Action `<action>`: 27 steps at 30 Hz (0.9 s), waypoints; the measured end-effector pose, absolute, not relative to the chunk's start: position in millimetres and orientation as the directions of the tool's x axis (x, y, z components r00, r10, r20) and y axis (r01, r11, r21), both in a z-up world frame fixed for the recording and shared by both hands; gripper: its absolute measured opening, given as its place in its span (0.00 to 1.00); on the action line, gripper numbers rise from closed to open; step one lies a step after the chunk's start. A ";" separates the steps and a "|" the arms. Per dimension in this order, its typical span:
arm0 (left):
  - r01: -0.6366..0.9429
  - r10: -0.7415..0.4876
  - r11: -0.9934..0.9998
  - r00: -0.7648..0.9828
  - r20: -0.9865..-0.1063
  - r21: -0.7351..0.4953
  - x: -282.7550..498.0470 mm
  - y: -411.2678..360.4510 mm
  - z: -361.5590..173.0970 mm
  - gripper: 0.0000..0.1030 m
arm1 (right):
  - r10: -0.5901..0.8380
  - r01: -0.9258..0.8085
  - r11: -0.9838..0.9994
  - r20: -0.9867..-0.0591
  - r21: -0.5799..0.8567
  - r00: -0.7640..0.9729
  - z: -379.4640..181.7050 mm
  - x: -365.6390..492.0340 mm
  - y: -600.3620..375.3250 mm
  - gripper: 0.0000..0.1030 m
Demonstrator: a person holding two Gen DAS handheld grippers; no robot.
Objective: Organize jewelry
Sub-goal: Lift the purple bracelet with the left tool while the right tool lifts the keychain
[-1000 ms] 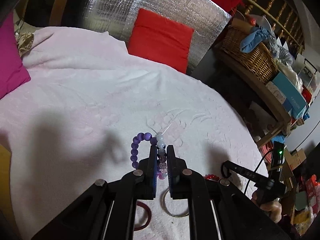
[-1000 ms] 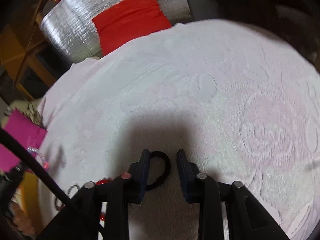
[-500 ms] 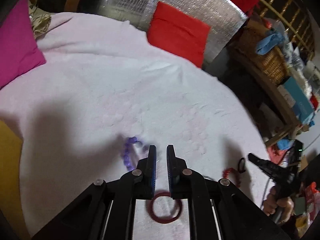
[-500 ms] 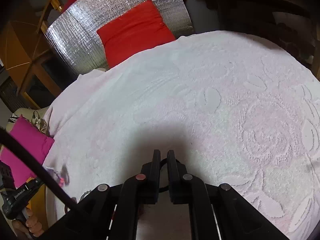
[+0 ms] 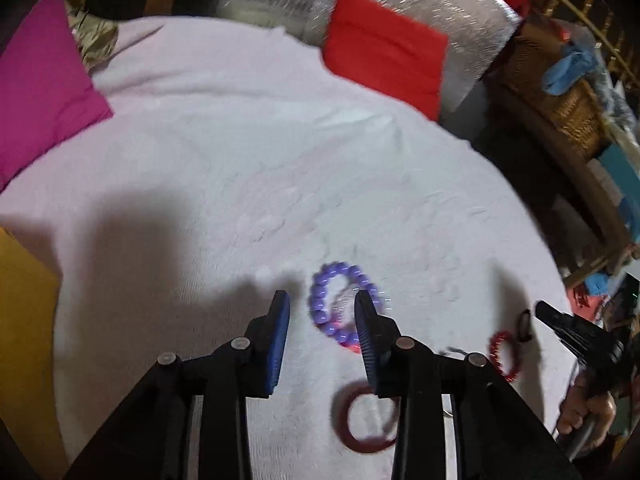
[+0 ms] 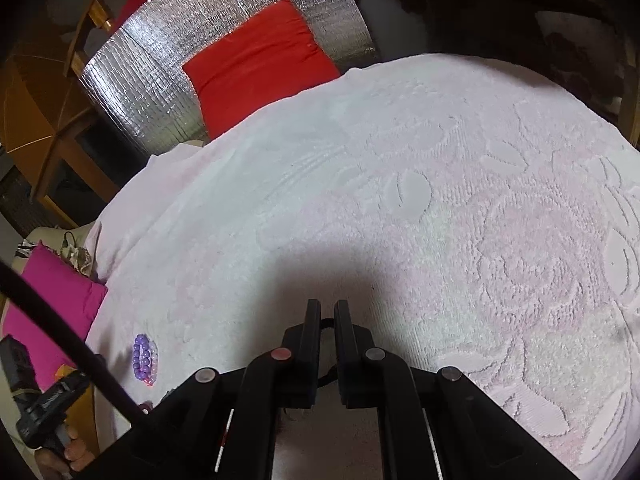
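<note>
- Your left gripper (image 5: 322, 306) has just been opening; its jaws stand apart over the pink bedspread (image 5: 240, 160), pressing on nothing.
- Your purple bead bracelet (image 5: 342, 308) lies loose on the cloth, partly between the fingers and partly behind the right-hand one, blurred.
- Your right gripper (image 6: 327, 312) is pinched closed on a thin black loop (image 6: 327, 323); most of that loop is hidden by the fingers.
- Below the left fingers, a dark red bangle (image 5: 368, 420) lies partly covered.
- Off to the right, a red bead bracelet (image 5: 502, 354) rests near your other hand (image 5: 586, 412).
</note>
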State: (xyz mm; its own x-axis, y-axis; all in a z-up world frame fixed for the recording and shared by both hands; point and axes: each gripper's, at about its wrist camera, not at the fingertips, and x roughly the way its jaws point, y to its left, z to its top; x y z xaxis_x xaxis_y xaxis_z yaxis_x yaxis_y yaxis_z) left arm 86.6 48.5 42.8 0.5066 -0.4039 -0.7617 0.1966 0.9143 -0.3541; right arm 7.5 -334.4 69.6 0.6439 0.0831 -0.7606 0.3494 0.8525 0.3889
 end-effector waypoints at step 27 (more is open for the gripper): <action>0.178 -0.337 0.939 0.644 -0.686 -0.294 83.9 46.7 78.4 0.09 | 0.130 0.365 0.824 -0.771 0.434 0.624 65.2 6.3 -355.7 0.10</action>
State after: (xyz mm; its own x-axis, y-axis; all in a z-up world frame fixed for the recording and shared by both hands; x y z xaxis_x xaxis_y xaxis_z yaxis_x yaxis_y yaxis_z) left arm 83.9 46.7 78.4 0.6445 -0.3369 -0.6864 0.1778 0.9391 -0.2940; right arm 6.3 -355.7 65.2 0.6238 0.1299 -0.7707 0.3649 0.8236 0.4341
